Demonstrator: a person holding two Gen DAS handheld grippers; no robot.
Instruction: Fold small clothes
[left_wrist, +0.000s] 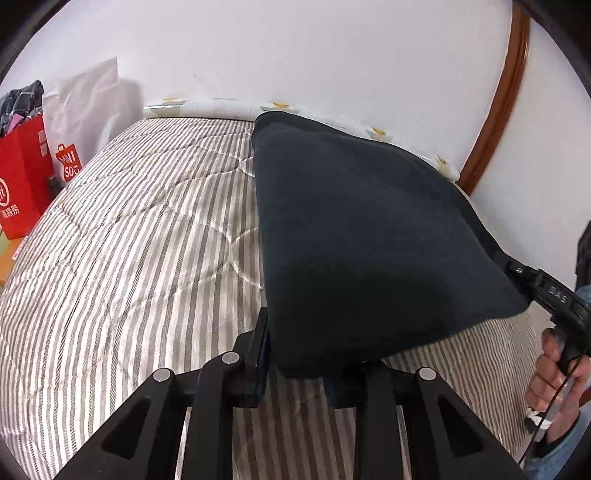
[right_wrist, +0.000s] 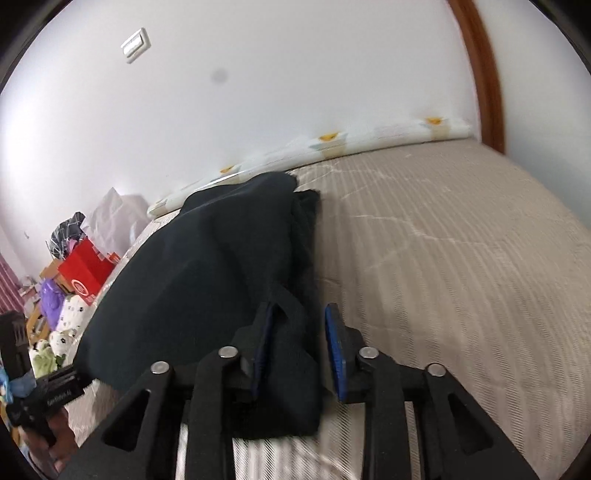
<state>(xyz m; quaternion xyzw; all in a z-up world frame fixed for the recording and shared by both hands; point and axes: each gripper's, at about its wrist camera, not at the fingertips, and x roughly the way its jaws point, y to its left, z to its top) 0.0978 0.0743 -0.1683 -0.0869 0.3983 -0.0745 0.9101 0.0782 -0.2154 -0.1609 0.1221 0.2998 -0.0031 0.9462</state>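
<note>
A dark navy garment (left_wrist: 362, 229) hangs stretched above a striped quilted bed (left_wrist: 129, 240), held at two near corners. My left gripper (left_wrist: 314, 354) has its fingers spread wide; the cloth drapes over the right finger, so the grip is unclear. In the right wrist view the same garment (right_wrist: 207, 266) slopes down to the bed, and a folded strip of it runs between the blue pads (right_wrist: 338, 350) of my right gripper (right_wrist: 299, 332), whose jaws stand apart around it. The right gripper also shows in the left wrist view (left_wrist: 550, 291).
The bed (right_wrist: 461, 258) meets a white wall, with a rolled patterned cloth (right_wrist: 332, 144) along its far edge. Red and white shopping bags (left_wrist: 26, 177) stand at the left. A brown wooden frame (left_wrist: 498, 99) rises at the right. Soft toys (right_wrist: 62, 325) lie beside the bed.
</note>
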